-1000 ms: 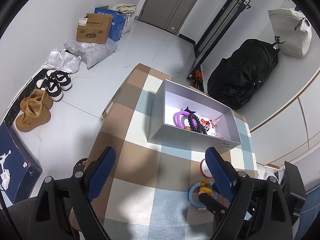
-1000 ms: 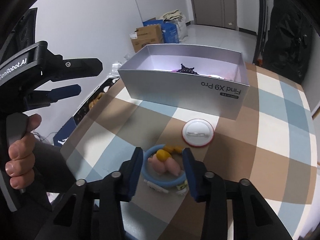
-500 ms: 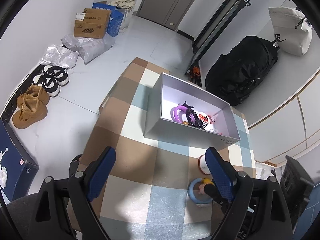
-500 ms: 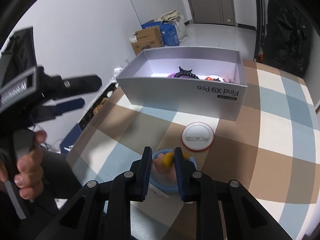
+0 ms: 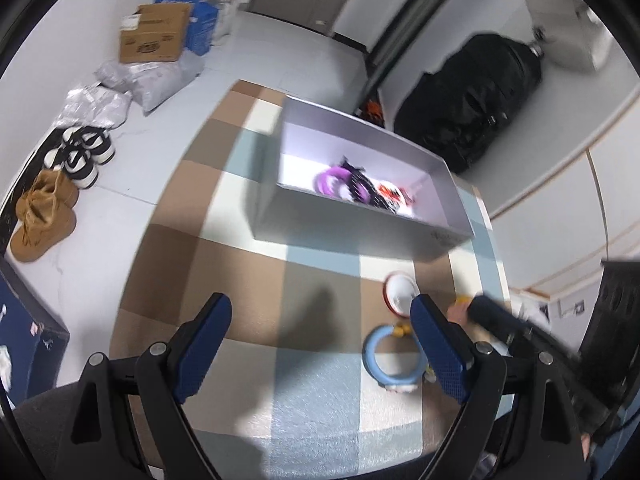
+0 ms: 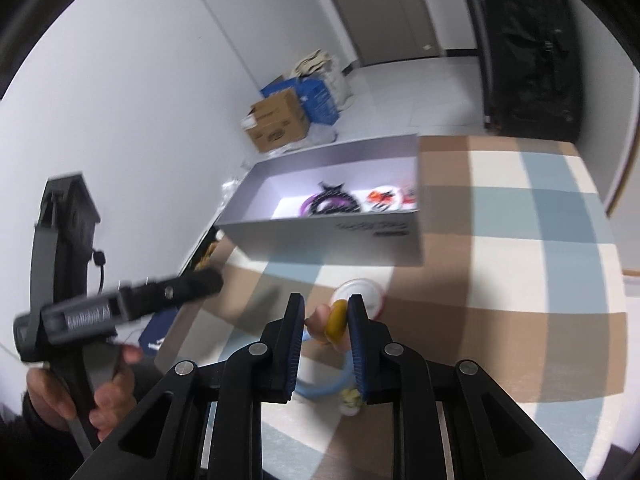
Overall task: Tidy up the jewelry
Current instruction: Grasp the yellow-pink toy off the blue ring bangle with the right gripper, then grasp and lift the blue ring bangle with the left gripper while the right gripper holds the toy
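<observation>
Two claws in play: our right gripper (image 6: 325,326) is pinched tight on the yellow-and-pink charm (image 6: 335,320) of the blue ring bracelet (image 5: 394,356), lifting it by that knob, prob. for the grey box (image 5: 362,216) at the tablecloth's far edge w/ the other jewelry. Our left gripper (image 5: 320,344) hangs wide apart, holding nothing, parked clear over the near edge; a red-rimmed round badge (image 5: 400,292) sits btw. bracelet and box.
</observation>
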Available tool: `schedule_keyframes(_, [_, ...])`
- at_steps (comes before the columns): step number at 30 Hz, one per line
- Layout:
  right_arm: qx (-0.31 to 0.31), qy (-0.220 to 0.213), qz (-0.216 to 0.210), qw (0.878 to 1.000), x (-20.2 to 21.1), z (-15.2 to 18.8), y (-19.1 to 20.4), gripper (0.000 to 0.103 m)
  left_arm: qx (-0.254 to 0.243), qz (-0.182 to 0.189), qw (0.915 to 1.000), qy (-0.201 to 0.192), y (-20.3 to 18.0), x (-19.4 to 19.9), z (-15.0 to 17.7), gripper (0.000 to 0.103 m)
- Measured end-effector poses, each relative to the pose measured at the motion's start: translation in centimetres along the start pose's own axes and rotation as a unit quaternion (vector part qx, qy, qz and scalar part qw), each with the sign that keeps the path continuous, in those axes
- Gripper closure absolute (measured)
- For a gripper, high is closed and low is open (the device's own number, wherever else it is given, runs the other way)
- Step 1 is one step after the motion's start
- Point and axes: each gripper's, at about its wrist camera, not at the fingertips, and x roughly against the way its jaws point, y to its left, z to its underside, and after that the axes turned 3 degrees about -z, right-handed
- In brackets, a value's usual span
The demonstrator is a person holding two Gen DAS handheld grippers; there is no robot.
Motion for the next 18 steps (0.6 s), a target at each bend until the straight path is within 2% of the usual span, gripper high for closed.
schedule_keyframes(9, [-0.04,-0.031,0.012,0.999,2.8,-0.5,-2.6,0.082,-0.092,0.01,0.9954,0.023,-3.4,-0.5,1.7,0.015])
schedule_keyframes(18, [-0.049,-0.049,0.01,0.998,4.5,-0.4,-3.7,0.082,-0.149,-0.011,0.988,0.038,-4.9,-0.9,3.4,0.015])
